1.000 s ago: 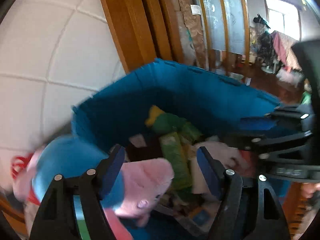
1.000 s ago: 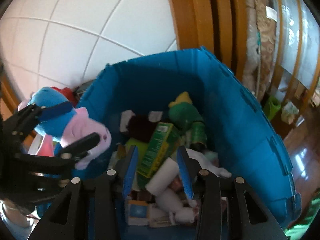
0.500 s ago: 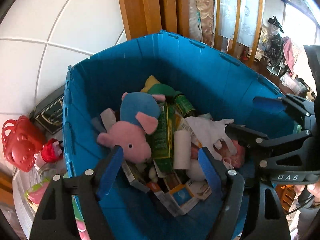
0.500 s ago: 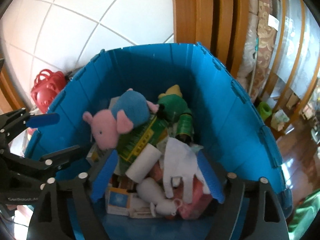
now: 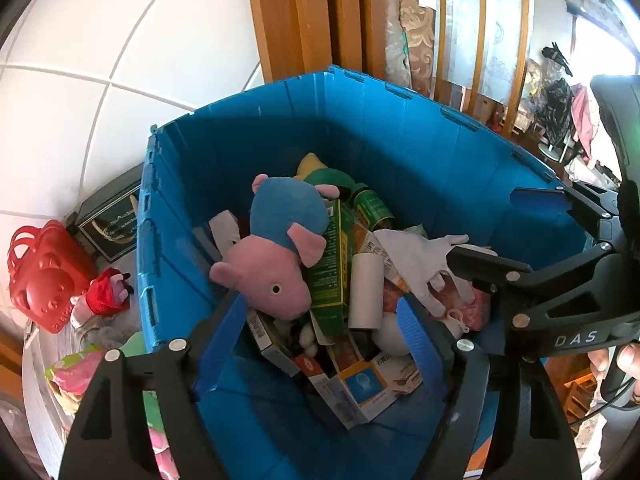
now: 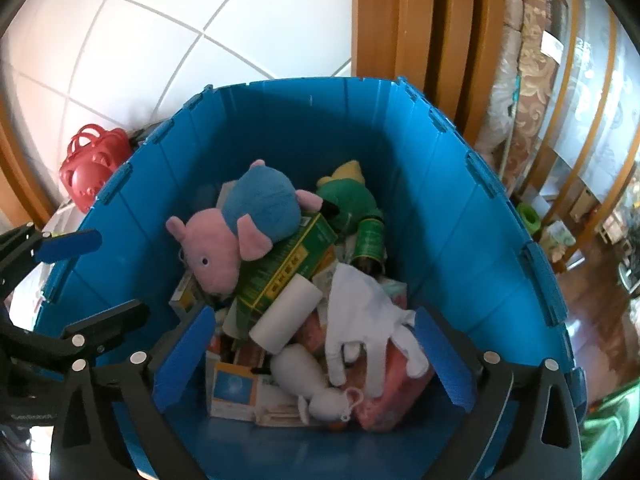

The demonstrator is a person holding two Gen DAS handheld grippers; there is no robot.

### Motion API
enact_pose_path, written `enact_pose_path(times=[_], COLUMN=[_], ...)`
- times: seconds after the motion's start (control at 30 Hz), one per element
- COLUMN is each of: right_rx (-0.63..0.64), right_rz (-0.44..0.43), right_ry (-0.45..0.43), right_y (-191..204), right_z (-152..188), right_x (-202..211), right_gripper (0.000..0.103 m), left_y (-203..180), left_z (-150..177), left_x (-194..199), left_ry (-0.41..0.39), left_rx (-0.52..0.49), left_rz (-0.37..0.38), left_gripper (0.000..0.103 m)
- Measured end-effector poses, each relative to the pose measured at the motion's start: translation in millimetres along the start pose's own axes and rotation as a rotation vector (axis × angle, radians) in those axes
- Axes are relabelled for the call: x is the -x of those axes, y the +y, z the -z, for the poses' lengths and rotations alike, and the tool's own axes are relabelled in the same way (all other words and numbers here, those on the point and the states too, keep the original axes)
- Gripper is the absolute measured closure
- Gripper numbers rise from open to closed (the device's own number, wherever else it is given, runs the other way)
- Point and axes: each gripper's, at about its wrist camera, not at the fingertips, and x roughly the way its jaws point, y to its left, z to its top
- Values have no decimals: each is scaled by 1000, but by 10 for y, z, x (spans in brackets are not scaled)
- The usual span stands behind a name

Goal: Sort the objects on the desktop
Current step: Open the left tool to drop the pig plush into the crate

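The blue bin [image 5: 400, 152] holds everything that matters here, and the pig toy [image 5: 276, 252], pink-headed with a blue body, lies on top of the heap inside it, toward the bin's left wall, its snout pointing at the near-left corner. The toy leans across a green box [image 6: 288, 264], and just right of that box a white paper roll [image 6: 286, 322] lies at a slant. A white glove [image 6: 364, 316] is spread over the right side of the heap, and a green bottle [image 6: 370, 240] lies behind it toward the bin's far wall. The left gripper [image 5: 324, 330] hangs above the bin's near edge with its jaws spread wide and nothing between them. The right gripper [image 6: 316, 354] hangs over the bin's near side too, jaws likewise wide apart and holding nothing. Outside the bin, by its left wall, stands a red basket [image 5: 44, 272].
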Motion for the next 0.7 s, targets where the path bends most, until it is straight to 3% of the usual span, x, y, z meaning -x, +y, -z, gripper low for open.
enact_pose_path(times=[0.27,0.37,0.53,0.7], right_rx=[3,25,96,154], right_rz=[-27,-65,-151,-247], right_ry=[-83,-128,-191,-219], right_y=[127,293,754,1284], right_z=[-37,-68,-89,-75], right_x=[237,352,476,532], right_gripper=[0,0,0,0], left_y=[133,293,735,1352], left_z=[249,432,867,1456], left_x=[357,543,855,1101], left_ry=[-127,-183,-233,-223], left_rx=[70,123,250,371], left_rz=[-98,-157,-289,-411], left_gripper=[25,18,16,16])
